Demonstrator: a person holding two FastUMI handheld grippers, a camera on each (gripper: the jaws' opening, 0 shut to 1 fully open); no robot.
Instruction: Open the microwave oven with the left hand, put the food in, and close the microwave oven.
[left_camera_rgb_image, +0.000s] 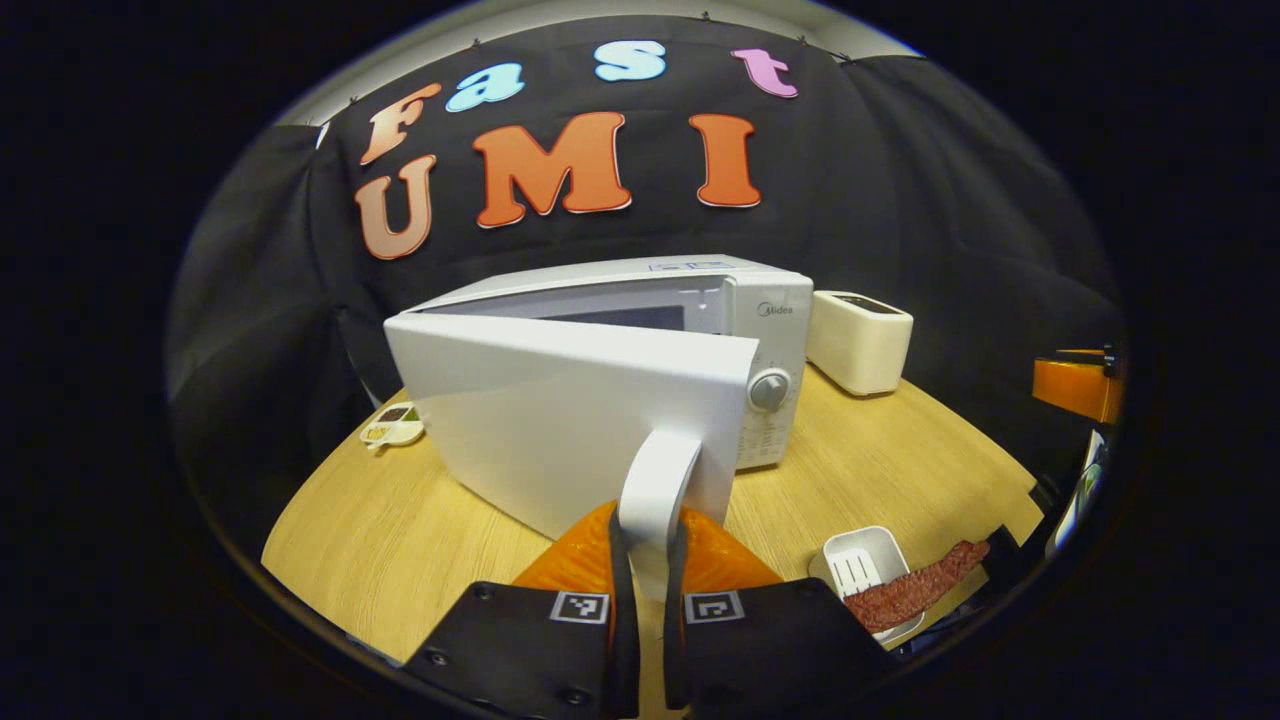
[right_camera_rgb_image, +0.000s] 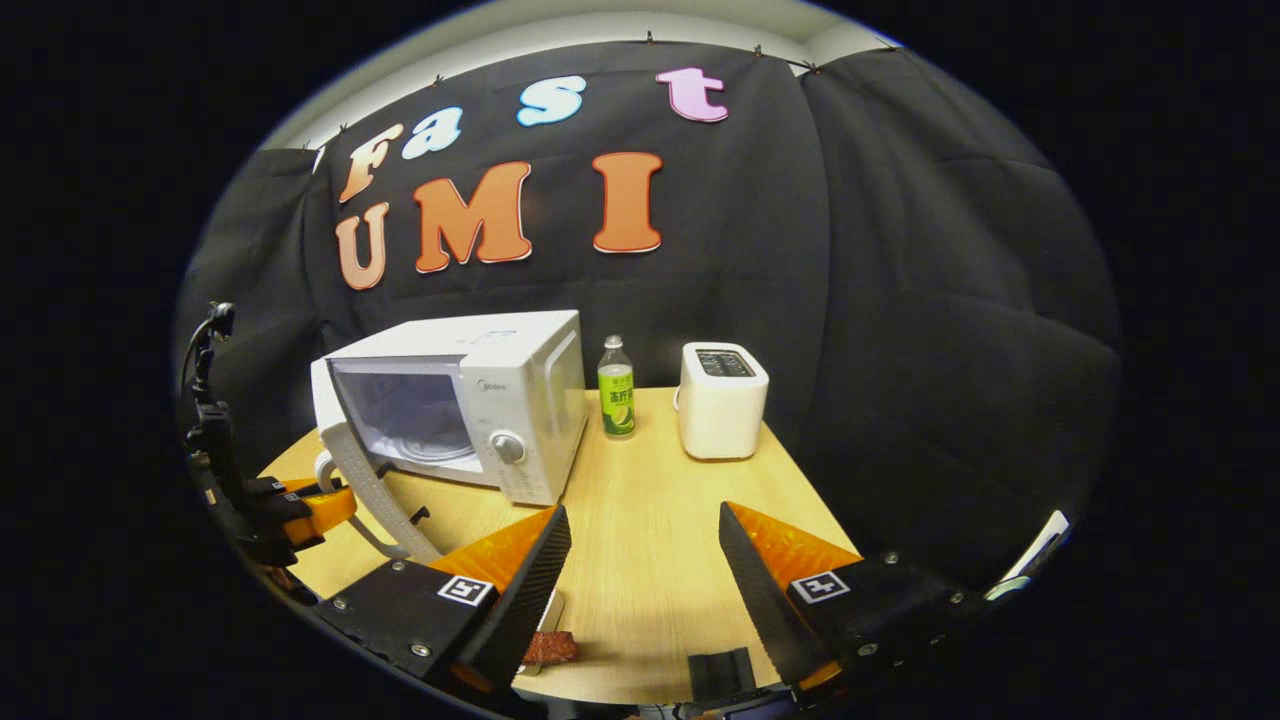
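my left claw (left_camera_rgb_image: 648, 590) gripped microwave (left_camera_rgb_image: 700, 310) door handle (left_camera_rgb_image: 655, 490), door (left_camera_rgb_image: 560, 410) part-open. right claw (right_camera_rgb_image: 640, 580) was open above bench (right_camera_rgb_image: 640, 500), w/ food (right_camera_rgb_image: 548, 648) below it.

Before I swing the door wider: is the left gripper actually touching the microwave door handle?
Touching. In the left gripper view, the left gripper has both fingers pressed against the sides of the white door handle, no gap showing.

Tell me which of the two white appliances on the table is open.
The microwave oven: its door is swung out, handle between the left gripper jaws. The toaster has no door.
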